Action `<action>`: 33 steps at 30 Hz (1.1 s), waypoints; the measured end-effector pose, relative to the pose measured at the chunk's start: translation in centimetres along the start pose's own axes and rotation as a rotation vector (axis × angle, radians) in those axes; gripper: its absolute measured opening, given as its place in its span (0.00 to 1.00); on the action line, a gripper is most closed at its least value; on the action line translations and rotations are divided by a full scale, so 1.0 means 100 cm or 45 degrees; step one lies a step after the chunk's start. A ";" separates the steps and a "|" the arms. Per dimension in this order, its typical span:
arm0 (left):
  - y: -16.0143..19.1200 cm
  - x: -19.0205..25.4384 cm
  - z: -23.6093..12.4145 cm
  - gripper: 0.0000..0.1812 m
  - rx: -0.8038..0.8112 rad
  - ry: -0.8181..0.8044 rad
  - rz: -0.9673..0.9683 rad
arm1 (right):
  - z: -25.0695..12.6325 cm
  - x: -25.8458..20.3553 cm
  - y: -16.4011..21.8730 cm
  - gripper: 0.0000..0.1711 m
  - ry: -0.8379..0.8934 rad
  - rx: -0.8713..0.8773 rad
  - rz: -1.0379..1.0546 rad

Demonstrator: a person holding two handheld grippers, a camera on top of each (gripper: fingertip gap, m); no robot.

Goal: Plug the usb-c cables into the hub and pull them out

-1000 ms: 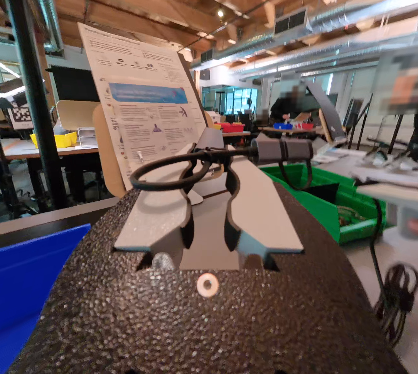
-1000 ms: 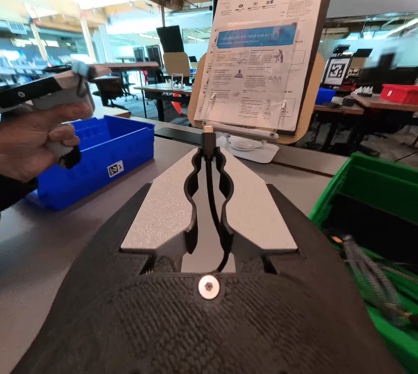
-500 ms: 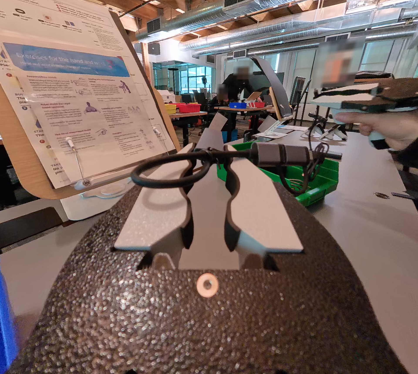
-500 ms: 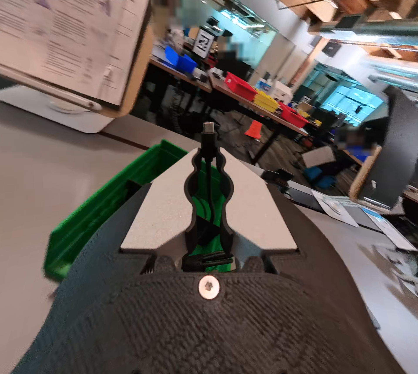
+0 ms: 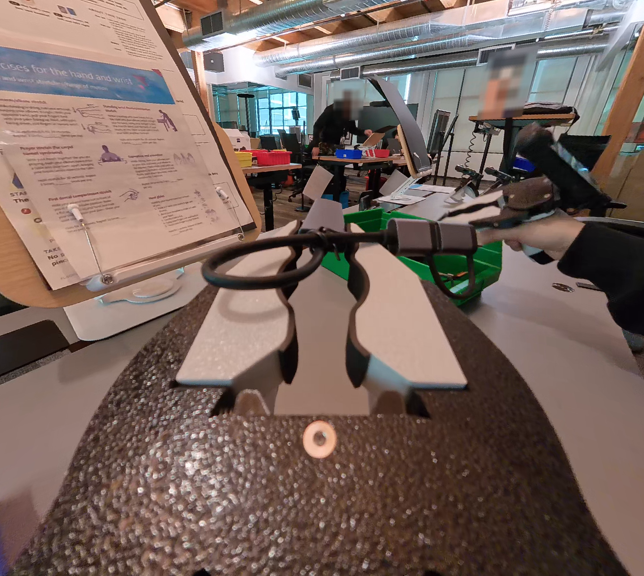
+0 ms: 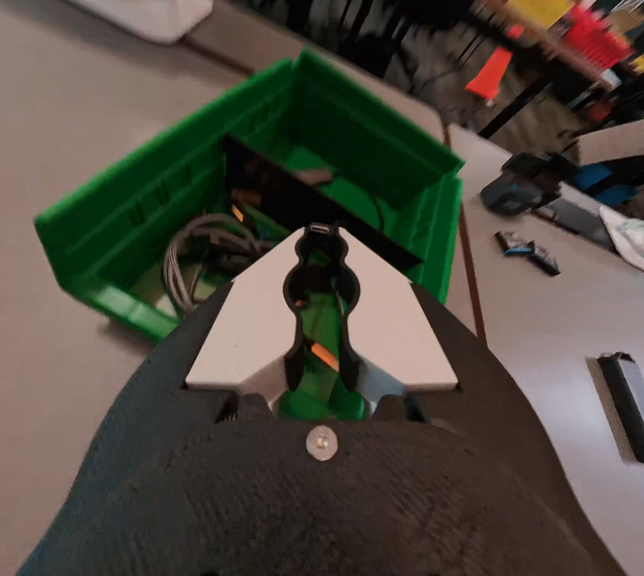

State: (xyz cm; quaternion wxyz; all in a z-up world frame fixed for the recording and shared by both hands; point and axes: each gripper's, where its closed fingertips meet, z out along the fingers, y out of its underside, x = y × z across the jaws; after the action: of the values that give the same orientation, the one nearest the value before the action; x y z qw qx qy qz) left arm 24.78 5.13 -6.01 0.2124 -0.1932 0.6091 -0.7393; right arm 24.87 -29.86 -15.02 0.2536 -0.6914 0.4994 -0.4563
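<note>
right gripper (image 6: 321, 234) now tilted down over green bin (image 6: 167, 176), view blurred

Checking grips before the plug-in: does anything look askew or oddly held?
Yes. The left hand-held gripper grips the hub's looped black cable, not the grey hub, which sticks out sideways to the right. The right hand-held gripper holds its USB-C plug straight, above the green bin.

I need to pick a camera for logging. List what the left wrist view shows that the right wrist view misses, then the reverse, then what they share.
Left wrist view only: the grey hub on its black looped cable, pinched at the left gripper, and a sheet on a stand.

Right wrist view only: a usb-c plug in the right gripper, a braided cable in the bin, and the bin's black divider.

Both: the green bin and the grey table.
</note>
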 end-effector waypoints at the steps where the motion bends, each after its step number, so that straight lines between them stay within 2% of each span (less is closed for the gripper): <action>1: 0.000 0.000 0.000 0.12 0.000 0.001 -0.004 | 0.001 -0.002 0.013 0.07 -0.017 -0.069 -0.039; 4: 0.002 0.003 0.001 0.12 -0.011 0.013 0.000 | 0.000 0.000 0.046 0.08 -0.030 -0.276 -0.175; 7: 0.003 0.005 0.002 0.12 -0.014 0.015 0.009 | -0.007 0.011 0.083 0.17 -0.022 -0.533 -0.297; 9: 0.003 0.004 0.002 0.12 -0.016 0.011 0.012 | -0.013 0.011 0.081 0.23 -0.036 -0.502 -0.306; 13: 0.004 0.002 0.001 0.12 -0.015 0.013 -0.012 | -0.031 0.013 0.059 0.36 -0.062 -0.331 -0.165; 16: 0.006 0.004 0.002 0.12 -0.022 0.019 -0.008 | -0.050 0.011 0.052 0.46 -0.143 -0.294 -0.079; 20: 0.006 0.005 0.002 0.12 -0.023 0.024 -0.010 | -0.074 0.026 0.063 0.45 -0.105 -0.373 -0.075; 22: 0.005 0.006 0.002 0.12 -0.021 0.030 -0.013 | -0.077 0.034 0.059 0.43 -0.050 -0.330 -0.032; 24: 0.006 0.007 0.003 0.12 -0.025 0.036 -0.012 | -0.077 0.027 0.056 0.41 -0.084 -0.286 -0.009; 27: 0.008 0.011 0.005 0.12 -0.034 0.051 -0.010 | -0.064 0.007 0.057 0.31 -0.139 -0.271 -0.031; 29: 0.010 0.013 0.006 0.12 -0.041 0.061 -0.010 | -0.052 -0.007 0.064 0.28 -0.171 -0.327 -0.053; 33: 0.013 0.015 0.007 0.12 -0.053 0.072 -0.012 | -0.028 -0.006 0.069 0.19 -0.108 -0.442 0.021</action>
State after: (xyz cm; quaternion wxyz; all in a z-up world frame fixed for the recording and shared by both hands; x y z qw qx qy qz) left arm 24.02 3.57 -7.10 0.1875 -0.1796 0.6290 -0.7327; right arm 19.17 -31.61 -19.56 0.1549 -0.7395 0.5651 -0.3315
